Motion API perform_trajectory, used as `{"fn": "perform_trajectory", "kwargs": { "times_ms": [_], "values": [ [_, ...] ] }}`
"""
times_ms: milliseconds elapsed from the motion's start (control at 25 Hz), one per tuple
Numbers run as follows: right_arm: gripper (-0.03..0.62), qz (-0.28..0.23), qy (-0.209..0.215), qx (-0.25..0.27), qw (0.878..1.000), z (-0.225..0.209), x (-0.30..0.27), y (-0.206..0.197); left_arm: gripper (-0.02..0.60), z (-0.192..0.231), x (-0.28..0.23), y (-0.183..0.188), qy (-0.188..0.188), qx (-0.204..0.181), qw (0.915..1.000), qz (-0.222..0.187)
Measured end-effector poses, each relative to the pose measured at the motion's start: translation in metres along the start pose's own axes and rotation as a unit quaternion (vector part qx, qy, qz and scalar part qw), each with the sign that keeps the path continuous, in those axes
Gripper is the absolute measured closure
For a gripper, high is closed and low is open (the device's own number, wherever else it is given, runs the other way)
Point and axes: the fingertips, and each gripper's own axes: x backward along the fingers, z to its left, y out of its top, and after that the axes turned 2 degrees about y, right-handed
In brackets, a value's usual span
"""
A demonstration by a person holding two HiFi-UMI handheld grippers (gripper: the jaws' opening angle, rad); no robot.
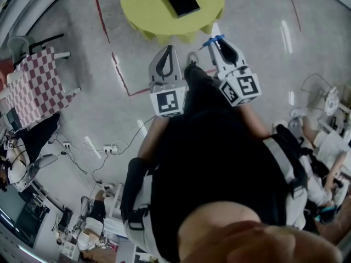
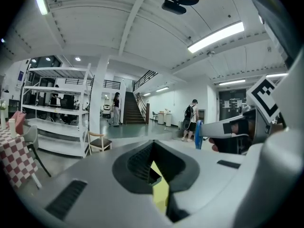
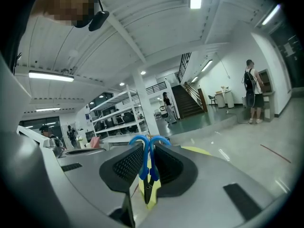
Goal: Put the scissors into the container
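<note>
Blue-handled scissors [image 1: 211, 41] are clamped in my right gripper [image 1: 221, 40], which is shut on them. In the right gripper view the blue handles [image 3: 149, 152] stick out past the pads and the dark blades [image 3: 148, 192] point back between the jaws of my right gripper [image 3: 148, 163]. My left gripper [image 1: 167, 50] is beside it, shut with nothing held. Ahead stands a round yellow table [image 1: 143, 10] bearing a dark container [image 1: 182, 1]. The left gripper view shows my left gripper [image 2: 154, 171], a yellow sliver through its closed jaws, and the scissors' blue handle [image 2: 198, 134] at right.
A red-and-white checkered table [image 1: 34, 89] stands at the left, with cables and a power strip [image 1: 109, 148] on the floor. A red line [image 1: 112, 53] crosses the grey floor. White shelving [image 2: 59, 110], a chair [image 2: 98, 140] and distant people [image 2: 191, 120] fill the hall.
</note>
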Motion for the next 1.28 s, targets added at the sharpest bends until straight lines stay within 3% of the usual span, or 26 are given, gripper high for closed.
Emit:
{"fn": "perform_trajectory", "kwargs": {
  "times_ms": [480, 920, 1280],
  "values": [
    [0.520, 0.019, 0.033, -0.005, 0.999, -0.075, -0.079, 0.026, 0.584, -0.004, -0.107, 0.006, 0.029, 0.014, 0.9994, 0.013],
    [0.520, 0.040, 0.045, 0.010, 0.998, -0.095, -0.128, 0.017, 0.584, 0.016, -0.132, -0.005, 0.057, 0.023, 0.9977, 0.030],
    [0.520, 0.051, 0.032, 0.011, 0.998, -0.105, -0.167, -0.001, 0.584, 0.035, -0.159, 0.001, 0.043, 0.007, 0.9990, 0.011]
  ]
}}
